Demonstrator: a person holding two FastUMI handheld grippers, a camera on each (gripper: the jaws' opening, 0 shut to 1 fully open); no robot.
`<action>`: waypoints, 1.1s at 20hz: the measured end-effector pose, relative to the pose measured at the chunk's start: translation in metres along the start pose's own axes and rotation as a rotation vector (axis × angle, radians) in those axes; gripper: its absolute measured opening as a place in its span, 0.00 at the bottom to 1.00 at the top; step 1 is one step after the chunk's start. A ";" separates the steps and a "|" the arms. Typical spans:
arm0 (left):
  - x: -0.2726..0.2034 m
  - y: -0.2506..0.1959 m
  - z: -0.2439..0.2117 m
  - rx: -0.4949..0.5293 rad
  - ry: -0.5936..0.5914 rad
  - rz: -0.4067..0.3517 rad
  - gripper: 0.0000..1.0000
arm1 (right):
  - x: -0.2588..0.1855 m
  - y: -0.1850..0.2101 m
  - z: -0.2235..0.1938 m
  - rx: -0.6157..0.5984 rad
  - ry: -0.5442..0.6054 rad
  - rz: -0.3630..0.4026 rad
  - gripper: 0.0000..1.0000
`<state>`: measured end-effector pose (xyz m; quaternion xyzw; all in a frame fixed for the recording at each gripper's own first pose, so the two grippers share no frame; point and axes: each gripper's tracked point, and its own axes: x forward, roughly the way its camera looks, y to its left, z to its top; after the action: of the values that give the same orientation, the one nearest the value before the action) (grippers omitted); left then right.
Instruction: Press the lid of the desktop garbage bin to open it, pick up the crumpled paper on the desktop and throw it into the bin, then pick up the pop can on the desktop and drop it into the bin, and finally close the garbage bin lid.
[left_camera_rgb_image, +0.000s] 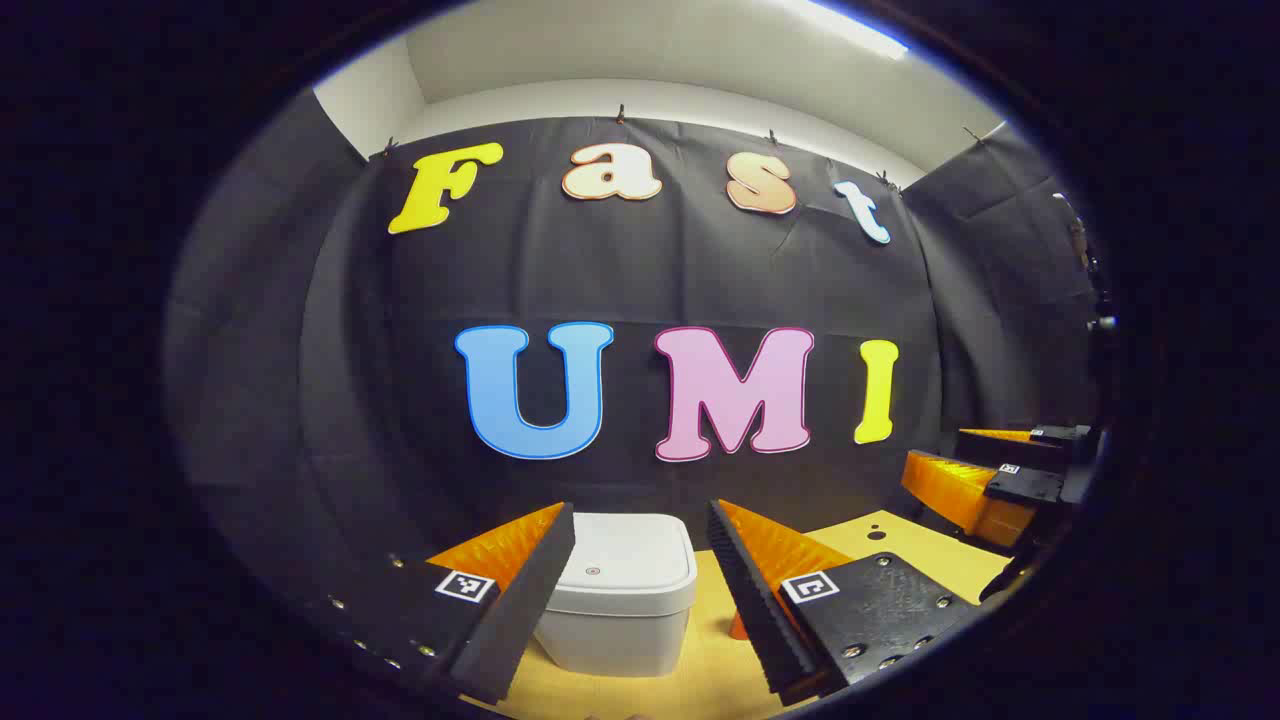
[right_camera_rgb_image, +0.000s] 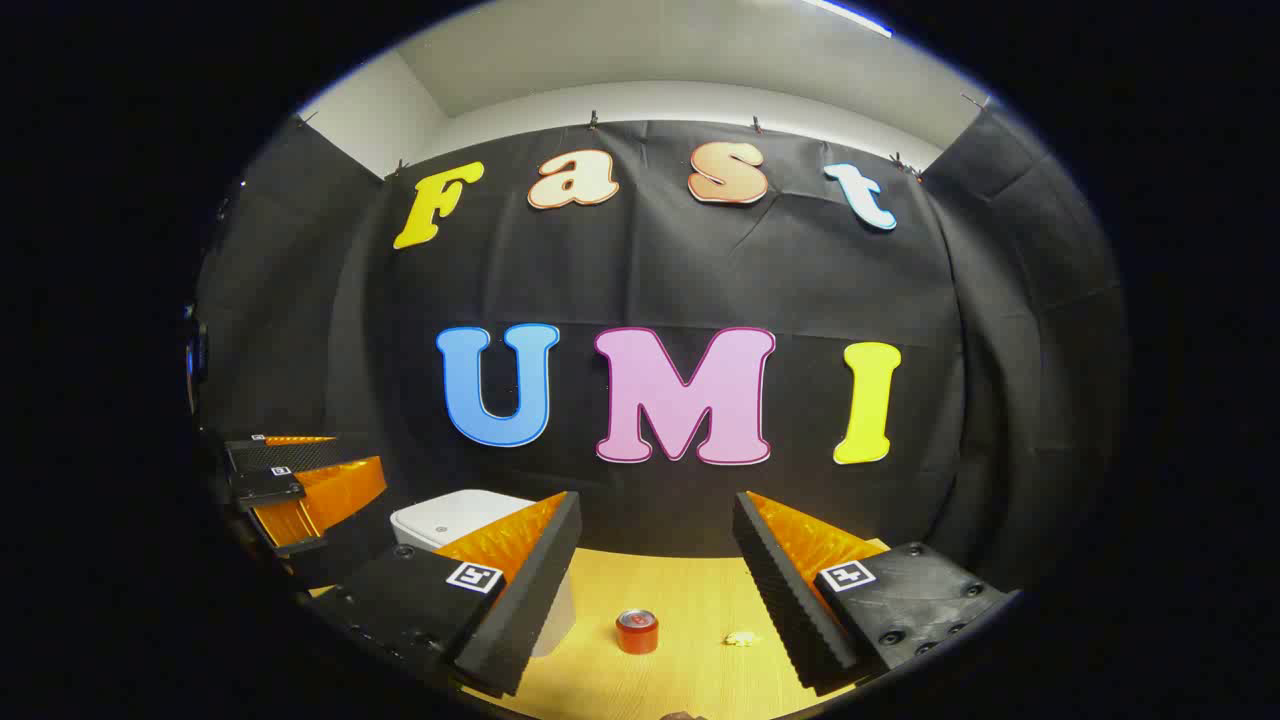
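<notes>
Both grippers, left (left_camera_rgb_image: 640, 575) and right (right_camera_rgb_image: 655, 565), are hovering jaws open over the worktop (right_camera_rgb_image: 690, 590), bin (left_camera_rgb_image: 622, 590) lid closed, can (right_camera_rgb_image: 637, 632) and paper (right_camera_rgb_image: 741, 637) lying right of the bin.

We see the garbage bin (left_camera_rgb_image: 622, 590) standing upright on the wooden desktop (right_camera_rgb_image: 690, 600) — a pale grey, rounded-square tub whose white lid (left_camera_rgb_image: 625, 555) lies flat and shut, a small round mark near its middle. Right of the bin, apart from it, the pop can (right_camera_rgb_image: 637, 631) stands upright, red with a silver top. Farther right, a little way off, lies the crumpled paper (right_camera_rgb_image: 741, 637) — a small pale, yellowish wad on the wood
</notes>
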<state>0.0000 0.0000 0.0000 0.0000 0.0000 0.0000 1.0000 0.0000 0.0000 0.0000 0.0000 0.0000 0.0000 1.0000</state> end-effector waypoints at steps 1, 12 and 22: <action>0.000 0.000 0.000 -0.006 -0.006 -0.003 0.89 | 0.001 -0.002 -0.001 -0.004 0.000 -0.005 0.99; 0.014 -0.006 0.004 -0.036 -0.026 -0.030 0.89 | -0.001 -0.003 0.001 -0.041 -0.005 0.000 0.99; 0.015 -0.025 0.005 -0.031 -0.020 -0.077 0.89 | -0.006 -0.009 0.005 0.000 -0.008 -0.003 0.98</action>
<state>0.0152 -0.0251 0.0054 -0.0153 -0.0099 -0.0387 0.9991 -0.0058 -0.0086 0.0047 0.0000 -0.0041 -0.0013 1.0000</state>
